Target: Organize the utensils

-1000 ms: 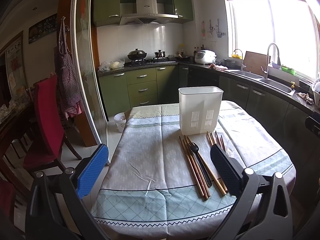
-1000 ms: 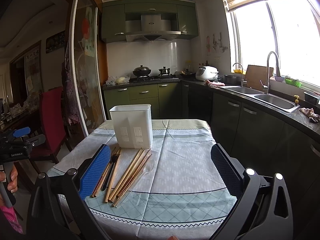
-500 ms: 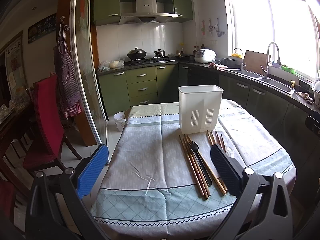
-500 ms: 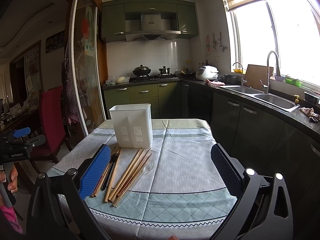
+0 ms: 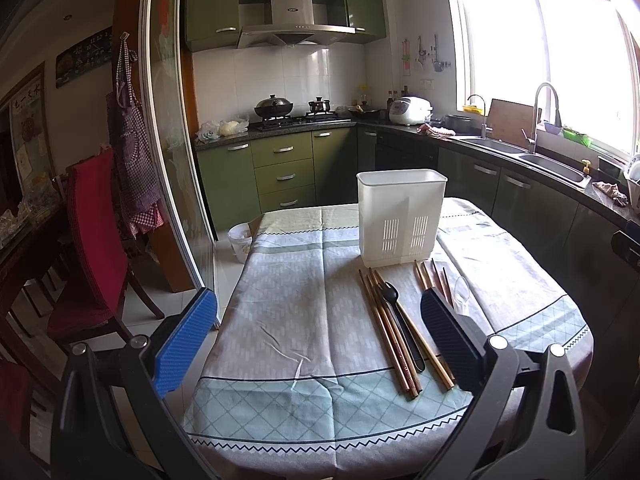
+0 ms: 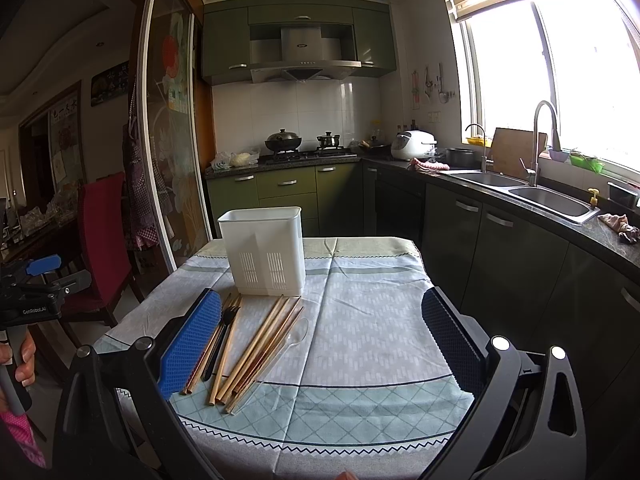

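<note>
A white plastic utensil holder [image 5: 401, 218] stands upright on the clothed table [image 5: 292, 320]; it also shows in the right wrist view [image 6: 263, 250]. In front of it lie several wooden chopsticks [image 5: 390, 336] [image 6: 260, 344], a black fork [image 5: 400, 326] [image 6: 220, 340] and a clear plastic spoon [image 5: 462, 290] [image 6: 294, 340]. My left gripper [image 5: 318, 338] is open and empty above the table's near edge, left of the utensils. My right gripper [image 6: 322, 340] is open and empty, right of the utensils.
A red chair [image 5: 94, 236] stands left of the table. Green cabinets, a stove [image 5: 296, 120] and a sink counter [image 5: 552, 164] line the back and right. A sliding glass door [image 5: 172, 160] is at the left. A small bin [image 5: 240, 240] sits on the floor.
Both views have barely shifted. Both grippers stay open and nothing on the table has moved.
</note>
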A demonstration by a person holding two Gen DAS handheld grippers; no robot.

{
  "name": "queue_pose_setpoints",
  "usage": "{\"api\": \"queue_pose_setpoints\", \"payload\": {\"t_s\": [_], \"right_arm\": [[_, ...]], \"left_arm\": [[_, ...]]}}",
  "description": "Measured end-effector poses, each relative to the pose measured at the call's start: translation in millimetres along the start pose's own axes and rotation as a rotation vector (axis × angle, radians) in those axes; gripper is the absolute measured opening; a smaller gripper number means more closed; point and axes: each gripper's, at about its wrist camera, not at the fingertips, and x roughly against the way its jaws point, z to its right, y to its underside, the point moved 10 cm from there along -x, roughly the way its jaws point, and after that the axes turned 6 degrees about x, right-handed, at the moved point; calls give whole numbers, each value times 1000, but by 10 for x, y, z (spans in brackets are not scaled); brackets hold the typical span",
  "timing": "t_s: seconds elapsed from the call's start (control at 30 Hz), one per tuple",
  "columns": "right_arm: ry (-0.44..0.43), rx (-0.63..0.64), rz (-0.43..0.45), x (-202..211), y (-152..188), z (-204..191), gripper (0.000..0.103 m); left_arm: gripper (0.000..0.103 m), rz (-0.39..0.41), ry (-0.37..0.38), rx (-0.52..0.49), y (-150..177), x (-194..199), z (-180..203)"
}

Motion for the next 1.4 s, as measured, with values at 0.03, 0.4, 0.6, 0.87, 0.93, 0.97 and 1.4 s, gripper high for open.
{"api": "queue_pose_setpoints", "payload": {"t_s": [0.03, 0.4, 0.6, 0.87, 0.93, 0.97, 1.4], "right_arm": [[0, 0, 1, 3, 0, 0, 99], [0, -1, 0, -19, 18, 2, 99], [1, -2, -3, -75, 65, 12, 99], [2, -2, -8, -96, 85, 14, 99], [2, 0, -16, -131, 111, 12, 99], [1, 0, -21, -154, 121, 7, 99], [-36, -8, -308, -1018, 409, 121, 99]], "left_arm": [[97, 0, 0, 0, -18, 8, 2], [97, -2, -1, 0, 9, -1, -6], [97, -4, -2, 0, 11, 0, -19], [97, -12, -3, -4, 4, -2, -22], [97, -22, -4, -8, -9, -12, -6], [97, -31, -2, -10, 5, -34, -5], [97, -322, -9, -54, 124, -1021, 287]]}}
